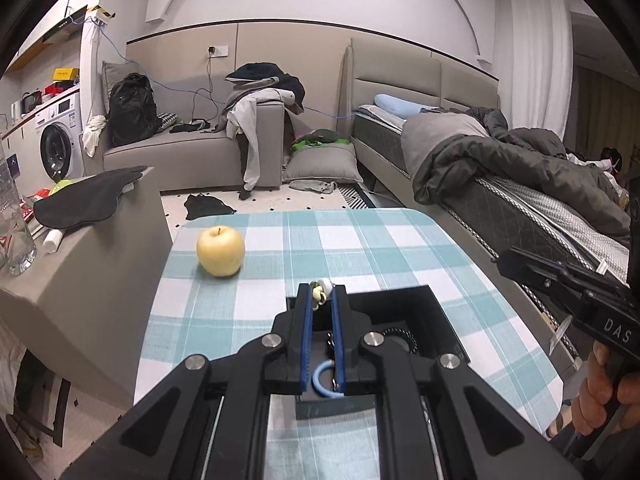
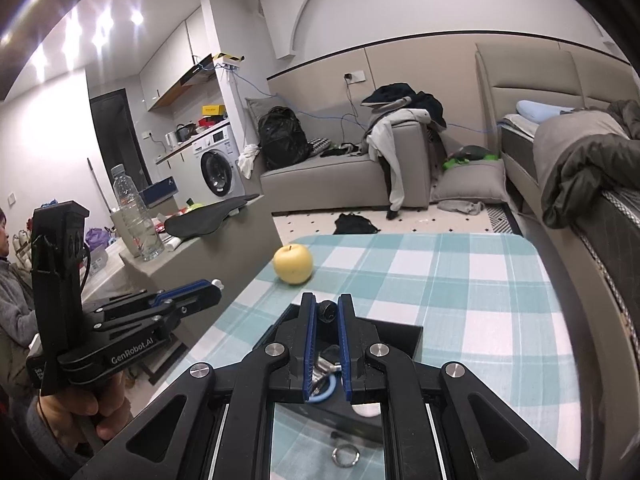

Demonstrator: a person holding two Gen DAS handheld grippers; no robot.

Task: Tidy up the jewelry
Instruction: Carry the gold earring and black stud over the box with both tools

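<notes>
Pale bead charm pinched at left tool tips

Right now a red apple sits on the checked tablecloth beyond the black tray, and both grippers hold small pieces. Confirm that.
Not quite: the apple is yellow, not red, as the left wrist view shows. The rest stands: it sits on the checked tablecloth beyond the black tray, and the left gripper and right gripper each pinch a small piece.
</notes>
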